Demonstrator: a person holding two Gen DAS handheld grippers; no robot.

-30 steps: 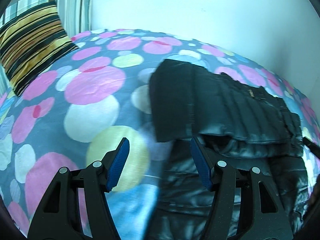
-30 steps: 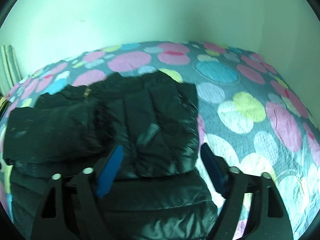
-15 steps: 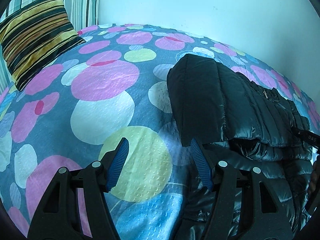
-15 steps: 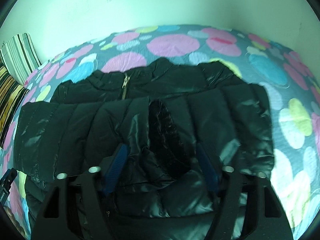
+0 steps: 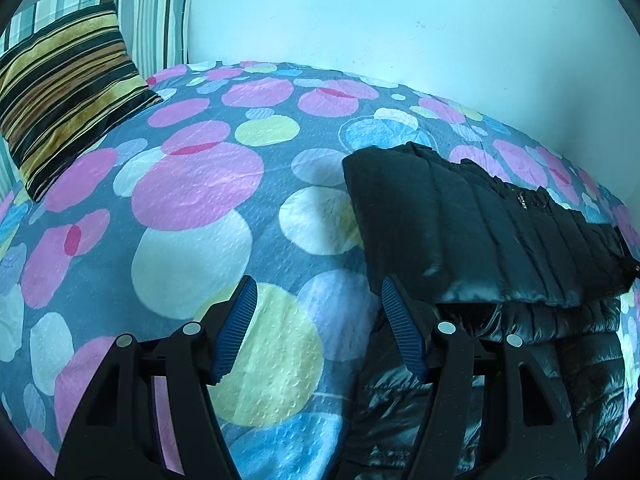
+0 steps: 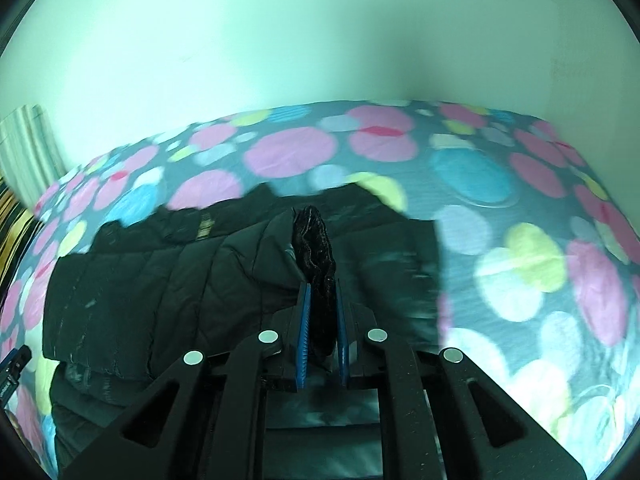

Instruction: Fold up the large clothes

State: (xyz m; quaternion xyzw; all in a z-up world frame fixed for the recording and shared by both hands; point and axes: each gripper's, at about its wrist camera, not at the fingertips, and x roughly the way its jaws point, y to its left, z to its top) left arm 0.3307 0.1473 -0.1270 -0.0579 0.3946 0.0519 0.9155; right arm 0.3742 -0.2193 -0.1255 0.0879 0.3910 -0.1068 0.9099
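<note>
A black quilted puffer jacket (image 5: 472,232) lies on the bed with a sleeve folded across its body. My left gripper (image 5: 316,308) is open and empty, hovering over the bedspread just left of the jacket's edge. In the right wrist view the jacket (image 6: 160,292) fills the lower left. My right gripper (image 6: 321,300) is shut on a bunched fold of the jacket's cuff (image 6: 314,240), which stands up between the blue pads and is lifted above the rest of the jacket.
The bed has a grey bedspread with pink, blue and yellow circles (image 5: 192,184). A striped brown and yellow cushion (image 5: 60,96) leans at the far left against a striped headboard (image 5: 156,16). White walls (image 6: 320,40) border the bed behind and at right.
My right gripper has closed on the jacket's cuff and lifted it. My left gripper stayed open and shifted slightly left, away from the jacket.
</note>
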